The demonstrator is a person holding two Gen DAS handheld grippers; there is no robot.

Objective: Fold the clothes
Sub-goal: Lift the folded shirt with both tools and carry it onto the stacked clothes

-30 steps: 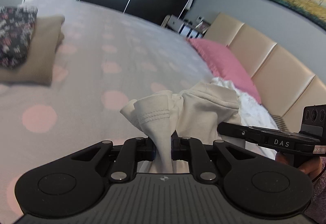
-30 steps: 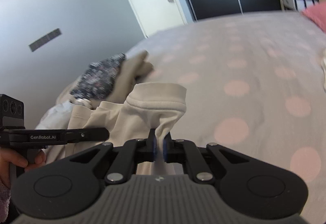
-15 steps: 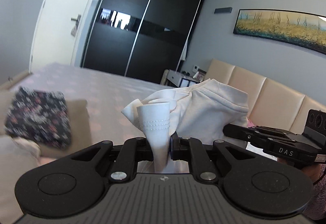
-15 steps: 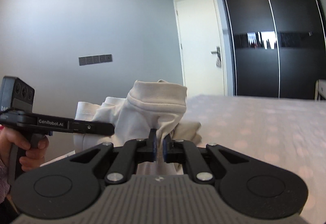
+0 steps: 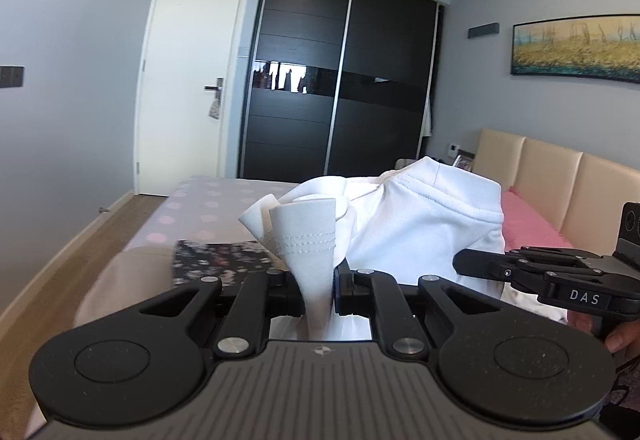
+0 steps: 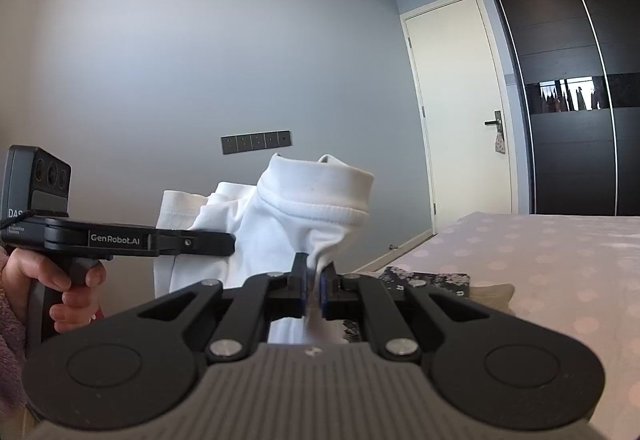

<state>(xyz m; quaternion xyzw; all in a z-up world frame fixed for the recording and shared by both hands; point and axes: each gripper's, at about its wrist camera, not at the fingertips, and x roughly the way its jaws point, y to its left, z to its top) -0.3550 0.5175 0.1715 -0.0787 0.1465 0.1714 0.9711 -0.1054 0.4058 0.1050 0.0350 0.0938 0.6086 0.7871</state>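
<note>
1. Garment: a white sweatshirt (image 5: 420, 224) is held up in the air above the bed (image 6: 552, 252), clear of the covers, stretched between the two claws
2. Left claw (image 5: 318, 290) is narrowed hard onto a bunched, stitched edge of the white cloth, which stands up from between its fingers like a small fan
3. Right claw (image 6: 314, 292) is likewise pinched nearly closed on a fold just below a ribbed band that rises above it
4. Long axis of the sweatshirt runs roughly level from one claw across to the other; the rest of the cloth sags below that line, out of sight
5. Folded dark floral piece (image 5: 220, 260) lies on a beige item on the polka-dot bed, below and beyond the sweatshirt
6. Pink pillow (image 5: 528, 220) rests against the padded headboard (image 5: 560, 180)
</note>
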